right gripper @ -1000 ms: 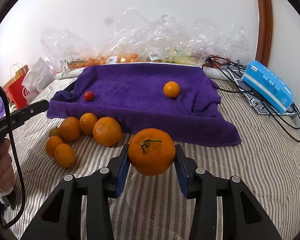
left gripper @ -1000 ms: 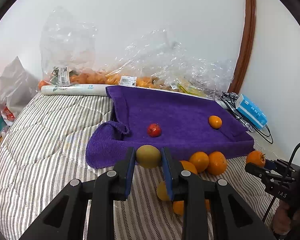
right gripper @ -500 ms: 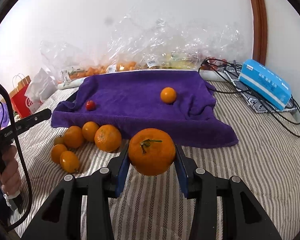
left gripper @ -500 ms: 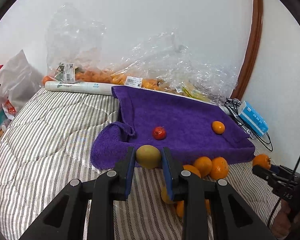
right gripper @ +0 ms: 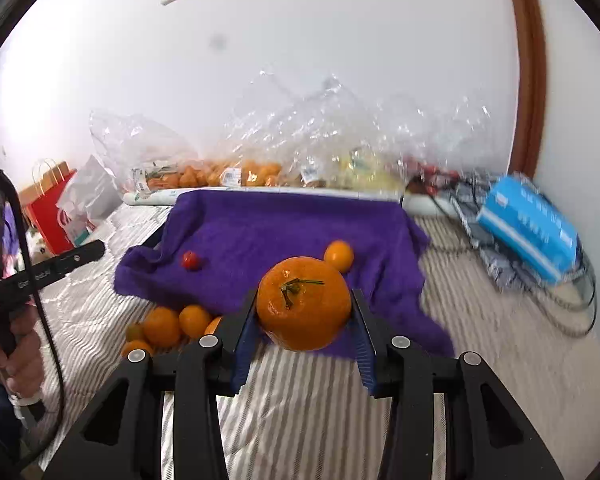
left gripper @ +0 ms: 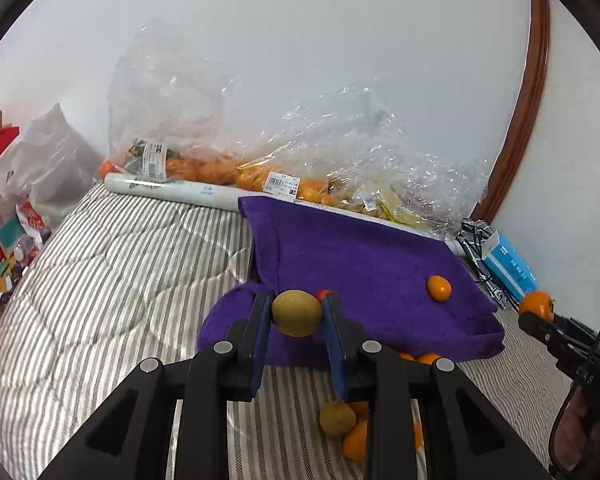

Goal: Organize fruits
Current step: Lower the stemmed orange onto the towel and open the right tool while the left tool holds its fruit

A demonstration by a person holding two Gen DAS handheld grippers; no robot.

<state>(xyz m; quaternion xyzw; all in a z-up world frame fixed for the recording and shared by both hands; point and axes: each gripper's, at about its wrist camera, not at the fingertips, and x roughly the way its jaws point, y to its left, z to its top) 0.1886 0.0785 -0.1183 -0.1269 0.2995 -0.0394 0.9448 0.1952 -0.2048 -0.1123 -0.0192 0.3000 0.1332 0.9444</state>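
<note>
Left gripper [left gripper: 296,314]: pads pinching a yellow-green fruit [left gripper: 296,313], held clear of the striped bedding [left gripper: 112,280]. Against a second ago it sits higher; the fruit now overlaps the near edge of the purple towel [left gripper: 364,264], at about 7 o'clock of it, and half hides the small red fruit [left gripper: 324,293], which earlier showed whole above it.

Right gripper [right gripper: 304,312]: pads clamped on a large stemmed orange [right gripper: 304,308], stem facing the camera. It too has risen; the orange now covers the towel's front edge, and the small orange [right gripper: 339,256] on the towel peeks out just at its 1 o'clock, where before it stood well above.

Loose fruit pile [right gripper: 168,326]: on the bedding at the towel's front left corner, unchanged, though now partly hidden behind the grippers in both views.

Blue box [right gripper: 528,228]: on the bedding at 3 o'clock of the towel, blurred.
</note>
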